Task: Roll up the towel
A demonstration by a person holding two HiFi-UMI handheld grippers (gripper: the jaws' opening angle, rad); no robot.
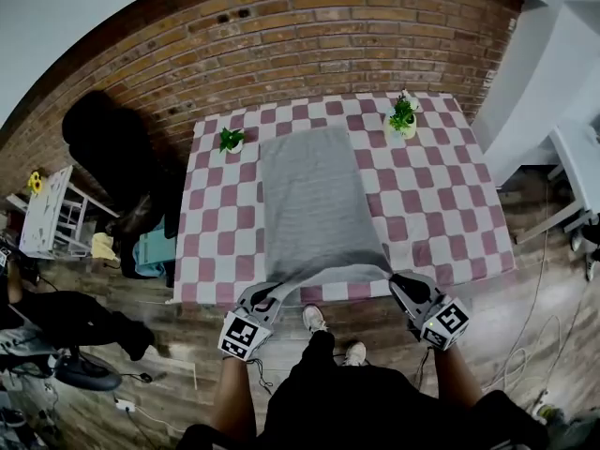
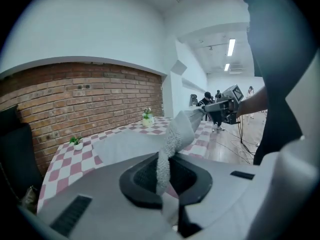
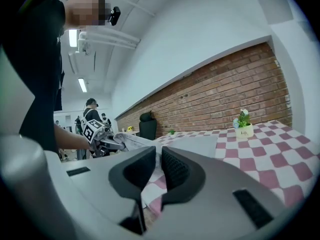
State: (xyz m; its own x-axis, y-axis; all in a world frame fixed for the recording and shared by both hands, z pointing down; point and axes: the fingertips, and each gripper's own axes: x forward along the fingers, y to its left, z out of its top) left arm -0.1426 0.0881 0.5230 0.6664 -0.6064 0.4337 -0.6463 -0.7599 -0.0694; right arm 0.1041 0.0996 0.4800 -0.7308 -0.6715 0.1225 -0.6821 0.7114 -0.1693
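At twelve o'clock a red brick wall (image 1: 309,26) runs ahead of me, with white plaster above it. My desk (image 1: 441,223) wears a pink-and-white chequered cloth and stands on a wood-plank floor (image 1: 178,317). A small white table (image 1: 47,218) sits at nine o'clock, and white furniture (image 1: 562,92) at two. Strip lights (image 2: 230,47) glow on the ceiling.

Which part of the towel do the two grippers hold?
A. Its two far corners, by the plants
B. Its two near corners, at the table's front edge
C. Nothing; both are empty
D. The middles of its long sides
B: the left gripper and the right gripper are each shut on a near corner of the towel, lifting that edge, while the rest lies flat on the table.
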